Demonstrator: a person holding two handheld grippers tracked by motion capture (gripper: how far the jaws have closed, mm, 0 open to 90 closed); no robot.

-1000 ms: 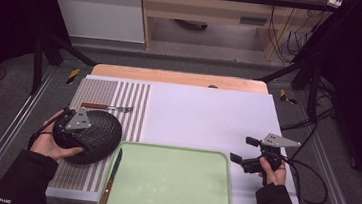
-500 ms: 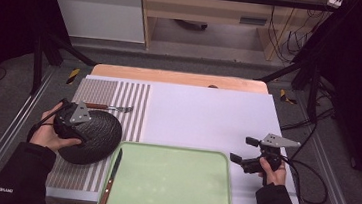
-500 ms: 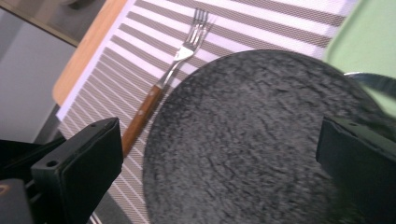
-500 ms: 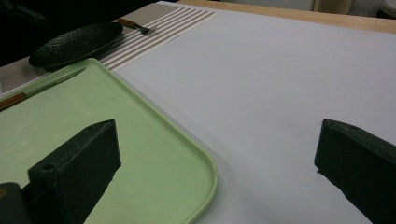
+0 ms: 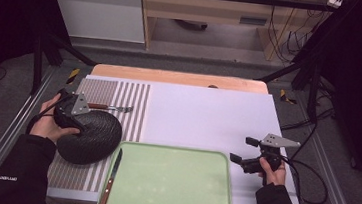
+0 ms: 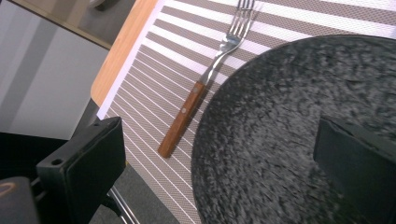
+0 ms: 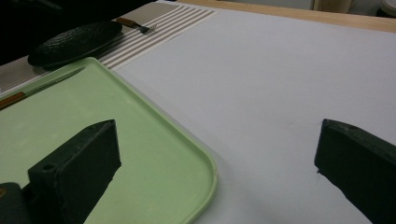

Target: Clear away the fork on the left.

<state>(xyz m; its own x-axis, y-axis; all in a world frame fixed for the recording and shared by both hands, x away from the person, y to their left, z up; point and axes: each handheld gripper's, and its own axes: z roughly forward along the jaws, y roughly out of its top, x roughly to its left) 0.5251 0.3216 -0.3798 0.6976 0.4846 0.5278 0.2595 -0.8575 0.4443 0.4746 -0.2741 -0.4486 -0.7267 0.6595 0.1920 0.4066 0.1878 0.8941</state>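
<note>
A black speckled plate [image 5: 93, 136] lies on the striped placemat [image 5: 128, 102] at the left. My left gripper [image 5: 81, 117] hovers over the plate's left rim and is open. In the left gripper view [image 6: 217, 158] one jaw is off the plate and the other is above the plate [image 6: 280, 130], with nothing held. A wooden-handled fork [image 5: 110, 108] lies just beyond the plate, also seen as the fork [image 6: 205, 84]. My right gripper [image 5: 242, 149] is open and empty at the green tray's [image 5: 175, 192] right corner. In its own view [image 7: 219, 135] it straddles the tray [image 7: 140, 154] edge.
A wooden-handled knife [image 5: 110, 180] rests on the tray's left rim. A white mat [image 5: 208, 114] covers the table's middle and right. A wooden strip [image 5: 181, 78] runs along the far edge. Metal rails and dark stands flank the table.
My left gripper has shifted slightly left and farther away over the plate's rim. The plate, fork, tray and right gripper have stayed in place.
</note>
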